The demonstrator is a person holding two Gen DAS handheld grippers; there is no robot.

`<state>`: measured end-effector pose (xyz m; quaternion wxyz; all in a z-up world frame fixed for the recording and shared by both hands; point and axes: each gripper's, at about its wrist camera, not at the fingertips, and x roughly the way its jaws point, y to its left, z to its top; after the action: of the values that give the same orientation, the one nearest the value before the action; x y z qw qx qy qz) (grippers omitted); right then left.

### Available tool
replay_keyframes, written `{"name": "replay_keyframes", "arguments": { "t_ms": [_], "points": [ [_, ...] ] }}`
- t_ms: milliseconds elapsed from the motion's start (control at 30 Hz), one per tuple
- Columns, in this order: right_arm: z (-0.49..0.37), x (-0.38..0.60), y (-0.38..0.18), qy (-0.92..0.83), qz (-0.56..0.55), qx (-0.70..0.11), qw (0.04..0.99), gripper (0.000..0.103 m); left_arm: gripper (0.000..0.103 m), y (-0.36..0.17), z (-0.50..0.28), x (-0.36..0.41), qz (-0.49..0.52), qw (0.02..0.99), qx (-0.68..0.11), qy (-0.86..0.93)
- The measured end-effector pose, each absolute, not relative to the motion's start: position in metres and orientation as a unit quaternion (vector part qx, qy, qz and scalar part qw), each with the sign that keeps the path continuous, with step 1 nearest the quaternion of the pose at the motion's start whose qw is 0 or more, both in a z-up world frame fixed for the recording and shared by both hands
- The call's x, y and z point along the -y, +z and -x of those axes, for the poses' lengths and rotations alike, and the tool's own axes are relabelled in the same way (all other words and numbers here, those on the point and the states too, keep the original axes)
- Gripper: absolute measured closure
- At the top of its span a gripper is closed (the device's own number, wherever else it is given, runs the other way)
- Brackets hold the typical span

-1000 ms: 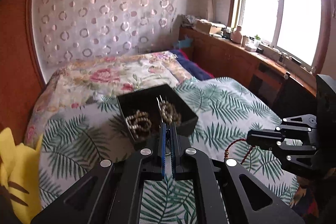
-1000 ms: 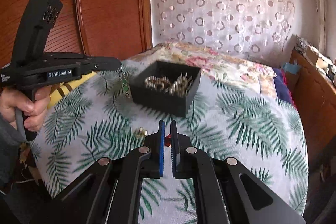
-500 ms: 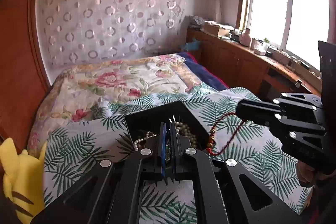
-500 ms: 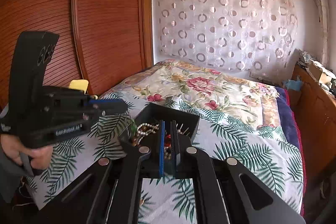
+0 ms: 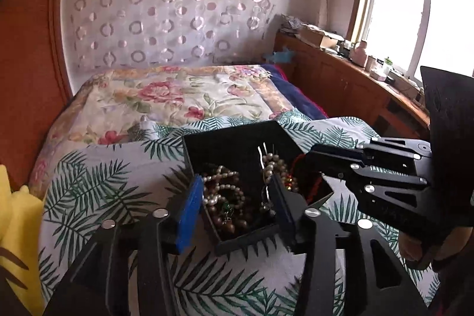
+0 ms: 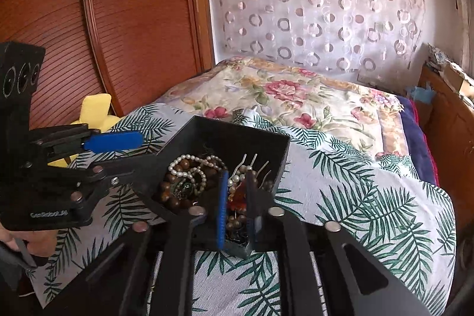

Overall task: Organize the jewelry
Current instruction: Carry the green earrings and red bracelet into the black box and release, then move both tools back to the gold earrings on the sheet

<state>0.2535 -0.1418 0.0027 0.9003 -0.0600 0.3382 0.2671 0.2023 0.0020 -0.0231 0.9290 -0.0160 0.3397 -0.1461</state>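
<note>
Palm-print bedspread [image 5: 97, 191]: black jewelry box [image 5: 237, 144] between spread left jaws; right jaws parted over beads [image 6: 234, 224].

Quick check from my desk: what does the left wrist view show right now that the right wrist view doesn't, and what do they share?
Left wrist only: the bright window, the cluttered sill shelf, and the right claw reaching in from the side.
Right wrist only: the wooden wardrobe and the left claw, open.
Both: the black tray of pearl and bead jewelry on the leaf-print cloth, the floral bedspread, the yellow plush.

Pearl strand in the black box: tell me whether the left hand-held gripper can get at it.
Probably yes. The left hand-held gripper is open right over the black box, the pearl strand between its fingers, uncovered.
</note>
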Motion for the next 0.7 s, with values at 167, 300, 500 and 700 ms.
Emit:
{"name": "replay_keyframes", "arguments": {
  "t_ms": [167,300,500,700],
  "points": [
    [-0.251,0.149,0.009,0.27,0.048,-0.324,0.905,0.065,0.032,-0.022,-0.194,-0.008,0.02,0.932,-0.333,-0.138],
    [-0.237,0.156,0.015,0.267,0.049,-0.322,0.907,0.065,0.02,-0.022,-0.181,-0.008,0.009,0.935,-0.328,-0.134],
    [-0.198,0.161,0.002,0.281,0.061,-0.34,0.895,0.065,0.011,-0.025,-0.158,-0.009,0.001,0.935,-0.326,-0.143],
    [-0.166,0.152,-0.027,0.304,0.083,-0.376,0.871,0.066,0.008,-0.038,-0.138,-0.012,-0.004,0.931,-0.334,-0.146]
  ]
}}
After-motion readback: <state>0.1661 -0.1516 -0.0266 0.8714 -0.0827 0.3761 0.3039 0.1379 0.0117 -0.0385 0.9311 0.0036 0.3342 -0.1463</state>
